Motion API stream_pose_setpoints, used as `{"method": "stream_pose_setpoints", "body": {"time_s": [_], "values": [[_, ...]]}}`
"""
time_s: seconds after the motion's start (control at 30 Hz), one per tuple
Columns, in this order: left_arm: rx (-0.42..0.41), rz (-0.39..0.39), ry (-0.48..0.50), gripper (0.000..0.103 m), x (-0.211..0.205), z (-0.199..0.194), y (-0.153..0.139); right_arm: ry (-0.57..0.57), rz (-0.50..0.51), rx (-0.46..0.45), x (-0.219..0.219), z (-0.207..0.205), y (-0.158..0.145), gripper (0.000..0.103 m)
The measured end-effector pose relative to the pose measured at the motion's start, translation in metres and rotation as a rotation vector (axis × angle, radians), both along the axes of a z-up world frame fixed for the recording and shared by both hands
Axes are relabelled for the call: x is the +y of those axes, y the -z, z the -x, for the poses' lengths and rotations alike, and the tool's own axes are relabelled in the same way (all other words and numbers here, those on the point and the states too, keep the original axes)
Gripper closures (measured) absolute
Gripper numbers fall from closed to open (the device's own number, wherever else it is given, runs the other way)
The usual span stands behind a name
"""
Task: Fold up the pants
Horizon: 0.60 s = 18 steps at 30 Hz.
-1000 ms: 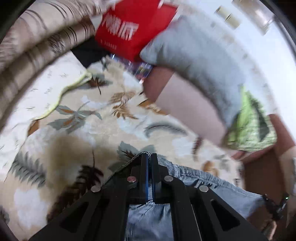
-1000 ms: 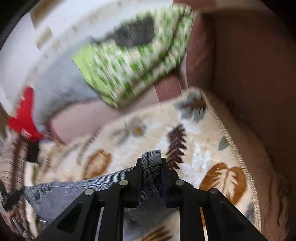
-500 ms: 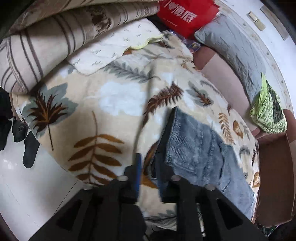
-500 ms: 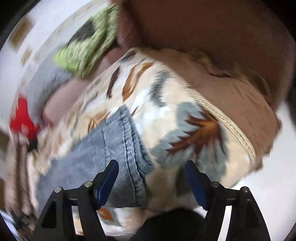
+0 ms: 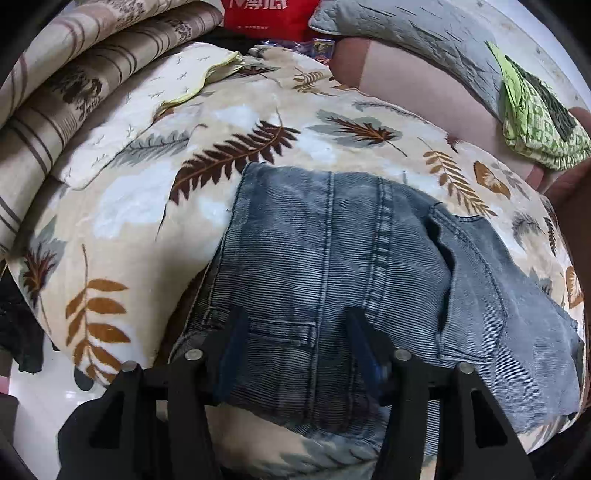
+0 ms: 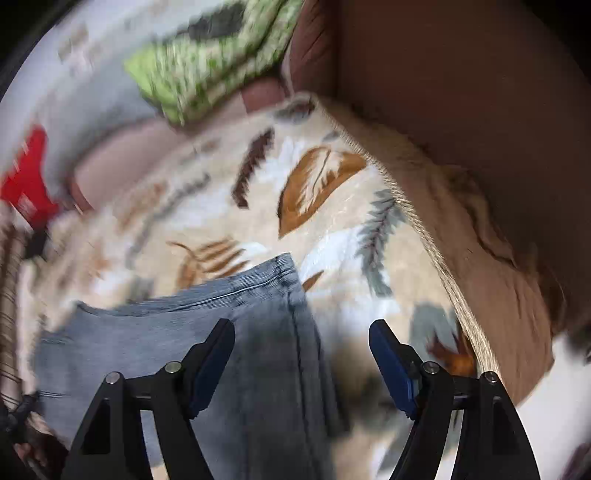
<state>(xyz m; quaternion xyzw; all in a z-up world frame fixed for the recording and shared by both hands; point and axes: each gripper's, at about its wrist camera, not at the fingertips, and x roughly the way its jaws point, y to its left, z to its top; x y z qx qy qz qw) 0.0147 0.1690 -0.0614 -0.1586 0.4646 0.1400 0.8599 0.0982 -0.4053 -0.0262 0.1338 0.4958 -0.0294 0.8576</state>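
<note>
At the bottom of the left wrist view, the left gripper (image 5: 295, 343) stands with its jaws apart over the folded grey-blue jeans (image 5: 354, 266). They have just been opening, and denim lies between the pads, though I judge that neither presses on it. The cloth here reaches to the near edge of the leaf-print blanket (image 5: 147, 206), so a careless pull upward could snag the top layer on a fingertip and drag the fold open.

At the bottom of the blurred right wrist view, the right gripper (image 6: 303, 354) is also spread wide and holds nothing. The jeans' side edge (image 6: 295, 295) runs up between its fingers, nearer the left one. A hasty regrip here could catch only one layer and skew the stack.

Further up in the left view, the jeans lie mid-frame with a back pocket (image 5: 469, 291) lifting at the right. If the next fold crosses that loose flap, it may crease or bulge.

The blanket is soft and plush, so pressing down may bunch it with the denim.

At the upper right sits a green patterned cloth (image 5: 535, 118), with a grey quilted cushion (image 5: 406, 33) and a red bag (image 5: 269, 18) along the top, all well apart from the jeans.
</note>
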Motion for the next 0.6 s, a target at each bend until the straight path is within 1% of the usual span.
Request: {"method": "stream_pose_setpoints", "body": {"time_s": [0.03, 0.07, 0.1, 0.13, 0.2, 0.23, 0.3, 0.37, 0.4, 0.5, 0.53, 0.57, 0.6], "values": [[-0.010, -0.005, 0.002, 0.044, -0.001, 0.002, 0.000, -0.026, 0.007, 0.060, 0.004, -0.014, 0.012, 0.037], [-0.014, -0.030, 0.014, 0.043, -0.003, 0.003, -0.001, -0.057, 0.021, 0.111, 0.010, -0.028, 0.027, 0.072], [-0.014, -0.048, 0.024, 0.043, -0.005, 0.001, 0.001, -0.069, 0.050, 0.127, 0.014, -0.034, 0.031, 0.086], [-0.016, -0.054, 0.029, 0.042, -0.005, 0.000, 0.003, -0.080, 0.105, 0.118, 0.021, -0.038, 0.029, 0.088], [-0.024, -0.066, 0.035, 0.041, -0.004, 0.001, 0.005, -0.097, 0.165, 0.058, 0.030, -0.038, 0.011, 0.090], [-0.024, -0.073, 0.039, 0.040, -0.006, -0.001, 0.005, -0.099, 0.186, 0.033, 0.032, -0.037, 0.002, 0.090], [-0.031, -0.088, 0.047, 0.039, -0.007, 0.000, 0.005, -0.086, 0.227, -0.050, 0.033, -0.038, -0.023, 0.090], [-0.041, -0.087, 0.045, 0.039, -0.006, 0.002, 0.005, -0.061, 0.237, -0.097, 0.031, -0.041, -0.031, 0.090], [-0.046, -0.084, 0.041, 0.039, -0.005, 0.002, 0.006, -0.054, 0.232, -0.085, 0.030, -0.044, -0.026, 0.090], [-0.059, -0.082, 0.026, 0.038, -0.005, 0.002, 0.005, -0.080, 0.260, 0.067, 0.030, -0.065, 0.033, 0.087], [-0.055, -0.084, 0.026, 0.038, -0.006, 0.002, 0.004, -0.084, 0.243, 0.048, 0.025, -0.060, 0.040, 0.085], [-0.050, -0.075, 0.022, 0.038, -0.004, 0.003, 0.001, -0.056, 0.220, 0.009, 0.020, -0.053, 0.033, 0.075], [-0.046, -0.059, 0.010, 0.038, -0.002, 0.005, -0.002, -0.025, 0.195, -0.013, 0.015, -0.046, 0.025, 0.061]]}}
